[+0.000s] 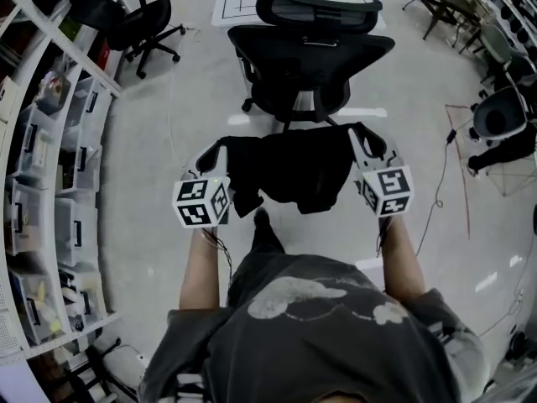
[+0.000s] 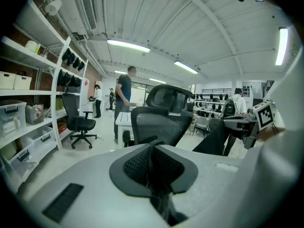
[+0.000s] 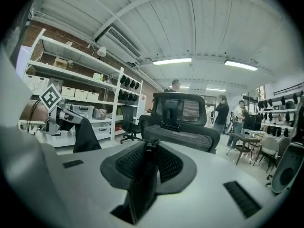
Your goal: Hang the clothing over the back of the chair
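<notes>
Presently faced chair back (image 1: 310,53) at upper centre with clothing (image 1: 289,170) clamped in left gripper (image 1: 214,151) and right gripper (image 1: 362,137); approach step, next required lifting over it.

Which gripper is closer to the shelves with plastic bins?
Left. The left gripper holds the black clothing at the end toward the shelves; the right gripper holds the far end.

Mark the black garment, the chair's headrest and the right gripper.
black garment (image 1: 289,170): head view, middle of the cloth.
chair's headrest (image 1: 319,11): head view, centre of the pad.
right gripper (image 1: 362,137): head view, between its fingertips.
</notes>
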{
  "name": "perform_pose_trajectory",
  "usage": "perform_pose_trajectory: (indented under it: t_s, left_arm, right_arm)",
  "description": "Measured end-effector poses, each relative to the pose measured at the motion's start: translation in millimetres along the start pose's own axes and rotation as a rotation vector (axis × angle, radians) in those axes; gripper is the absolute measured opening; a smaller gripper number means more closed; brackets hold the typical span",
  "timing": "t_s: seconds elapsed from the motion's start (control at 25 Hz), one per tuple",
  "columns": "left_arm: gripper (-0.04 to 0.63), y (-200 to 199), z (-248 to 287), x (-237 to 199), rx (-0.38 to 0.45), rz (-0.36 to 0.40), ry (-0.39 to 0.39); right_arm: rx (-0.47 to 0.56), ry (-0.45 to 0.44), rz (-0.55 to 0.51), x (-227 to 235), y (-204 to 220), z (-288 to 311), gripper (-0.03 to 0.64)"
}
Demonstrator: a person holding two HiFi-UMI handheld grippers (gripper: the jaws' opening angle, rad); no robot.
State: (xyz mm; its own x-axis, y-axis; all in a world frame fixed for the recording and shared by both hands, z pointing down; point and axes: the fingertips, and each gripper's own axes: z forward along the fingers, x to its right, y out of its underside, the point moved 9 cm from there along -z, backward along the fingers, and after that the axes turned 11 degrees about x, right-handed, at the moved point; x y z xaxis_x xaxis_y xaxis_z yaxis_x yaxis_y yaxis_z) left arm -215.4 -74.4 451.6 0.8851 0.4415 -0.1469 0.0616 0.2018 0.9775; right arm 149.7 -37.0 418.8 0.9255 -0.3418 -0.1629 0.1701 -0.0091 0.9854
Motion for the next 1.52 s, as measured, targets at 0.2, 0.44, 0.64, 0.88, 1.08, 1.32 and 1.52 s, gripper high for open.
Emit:
perform_pose_trajectory:
  t_s: [0.2, 0.44, 0.64, 0.88, 1.08, 1.32, 1.52]
  left_arm:
    - [0.009, -18.8, 34.8, -59.6, 0.009, -0.015, -0.047]
    - [0.009, -41.4, 61.1, -135.5, 0.042, -0.016, -0.094]
    - [0.009, -68.3, 76.8, -187.7, 0.086, -0.006, -0.107]
    - [0.009, -104.9, 90.8, -231.7, 0.152, 0.035, -0.12]
    - [0.009, -138.9, 104.1, -250.6, 0.189, 0.065, -0.117]
    - [0.009, -177.9, 129.5, -270.0, 0.215, 0.108, -0.165]
    - [0.009, -212.7, 148.4, -293.6, 0.252, 0.106, -0.229]
  right_arm:
    - [0.007, -0.056, -0.006, -12.6, -10.8, 87.7, 0.057]
    - [0.038, -0.124, -0.024, -44.2, -27.0, 184.1, 0.057]
    - [0.068, -0.191, -0.062, -75.9, -47.4, 257.9, 0.057]
    - [0.12, -0.273, -0.077, -109.2, -74.7, 331.9, 0.057]
    - [0.16, -0.345, -0.136, -134.6, -108.1, 381.7, 0.057]
    - [0.182, -0.447, -0.171, -153.2, -146.1, 448.6, 0.057]
    - [0.198, -0.495, -0.182, -160.4, -183.6, 502.4, 0.057]
